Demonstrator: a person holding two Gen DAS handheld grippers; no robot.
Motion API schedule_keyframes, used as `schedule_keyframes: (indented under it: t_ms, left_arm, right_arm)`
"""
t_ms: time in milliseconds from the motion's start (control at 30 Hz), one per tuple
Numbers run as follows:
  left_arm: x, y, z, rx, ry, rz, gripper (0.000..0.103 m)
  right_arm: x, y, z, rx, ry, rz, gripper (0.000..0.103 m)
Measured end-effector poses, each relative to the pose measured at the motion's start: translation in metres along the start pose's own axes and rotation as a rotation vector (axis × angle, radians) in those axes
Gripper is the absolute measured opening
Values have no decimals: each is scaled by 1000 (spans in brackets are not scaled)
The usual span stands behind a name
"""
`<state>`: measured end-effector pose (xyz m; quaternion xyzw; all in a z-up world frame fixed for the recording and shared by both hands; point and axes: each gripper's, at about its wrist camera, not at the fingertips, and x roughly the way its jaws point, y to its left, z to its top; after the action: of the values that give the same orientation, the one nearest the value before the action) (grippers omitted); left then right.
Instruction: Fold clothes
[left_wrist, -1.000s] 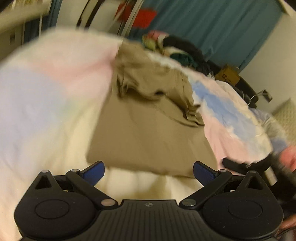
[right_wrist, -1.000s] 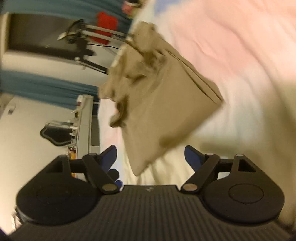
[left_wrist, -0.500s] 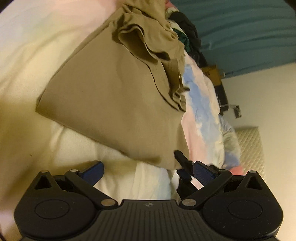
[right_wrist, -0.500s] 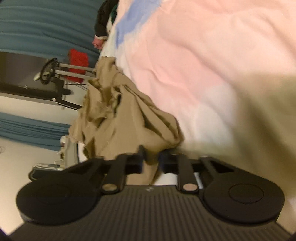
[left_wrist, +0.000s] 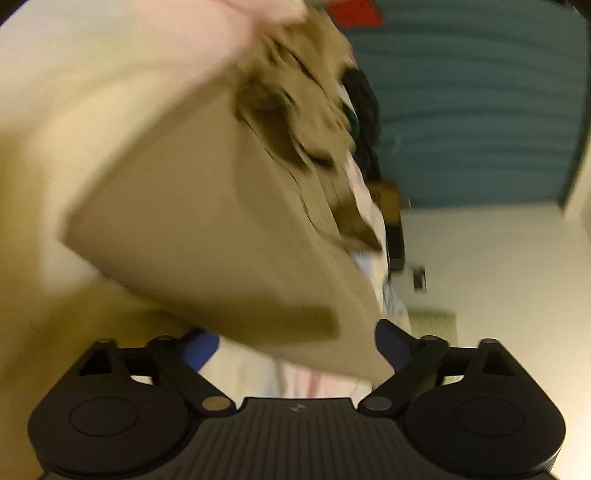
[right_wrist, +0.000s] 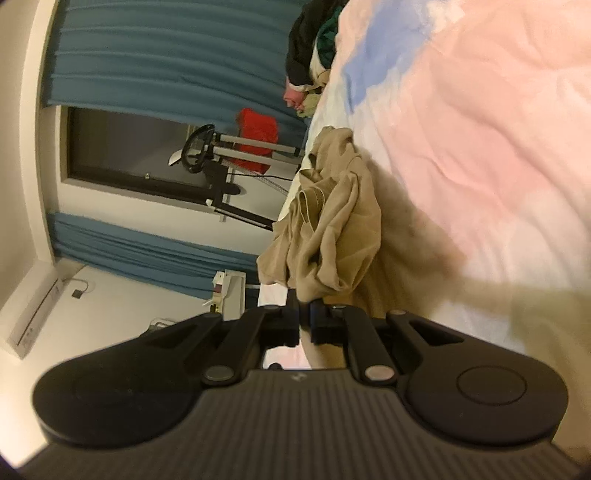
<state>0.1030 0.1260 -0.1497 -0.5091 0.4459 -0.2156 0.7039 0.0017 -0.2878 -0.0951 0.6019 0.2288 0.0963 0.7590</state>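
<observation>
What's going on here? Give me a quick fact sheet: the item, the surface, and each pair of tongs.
Item: tan garment, crumpled at the far end
Surface: pastel bedspread, pink, blue and cream
Left tongs: open, the garment's near edge between the blue pads
Right tongs: shut on a garment corner
Background: teal curtain, dark clothes pile

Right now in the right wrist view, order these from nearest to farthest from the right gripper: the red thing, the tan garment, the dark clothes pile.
1. Tan garment: pinched in the right gripper.
2. Red thing: up left, by the window.
3. Dark clothes pile: top, at the bed's far end.
</observation>
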Motion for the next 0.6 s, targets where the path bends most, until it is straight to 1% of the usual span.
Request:
schedule_keyframes:
  t_ms: [33,100,133,167,200,233,300,333,367,400,467,533,600]
  left_arm:
    - [-4,4,3,-15,-26,11,81]
    - [-10,10,6,-35,-77,39,69]
    - [-13,12,6,-38,-102,56,68]
    - [-16,14,7,-41,-126,74,65]
    - [-19,15,7,-45,-151,92,54]
    - [-22,17,8,-48,-175,109,48]
    - [-29,21,9,-54,-225,145,30]
    - [-30,20,9,-48,-242,138,25]
    - [-32,19,9,-40,-258,130,16]
    - [-33,18,9,-32,-275,122,12]
    - [-38,11,8,-13,-292,102,8]
    - [-46,-11,8,42,-322,86,7]
    - [-61,-33,7,87,-336,69,5]
  right_arm:
    - [-1,0,1,0,-4,0,8]
    - [0,1,2,-5,-12,-3,8]
    - [3,3,5,-10,-17,-5,8]
    - [5,3,7,-13,-21,-8,8]
    - [4,2,8,-12,-22,-12,8]
    - [2,0,8,-11,-22,-15,8]
    - [3,-1,9,-17,-20,-27,8]
    - [6,-1,10,-22,-21,-33,8]
    - [7,0,11,-28,-23,-40,8]
    - [7,-1,12,-33,-23,-46,8]
    - [7,-2,13,-17,-18,-58,8]
    - [5,1,13,-11,-15,-58,8]
    - [0,6,13,-7,-22,-51,8]
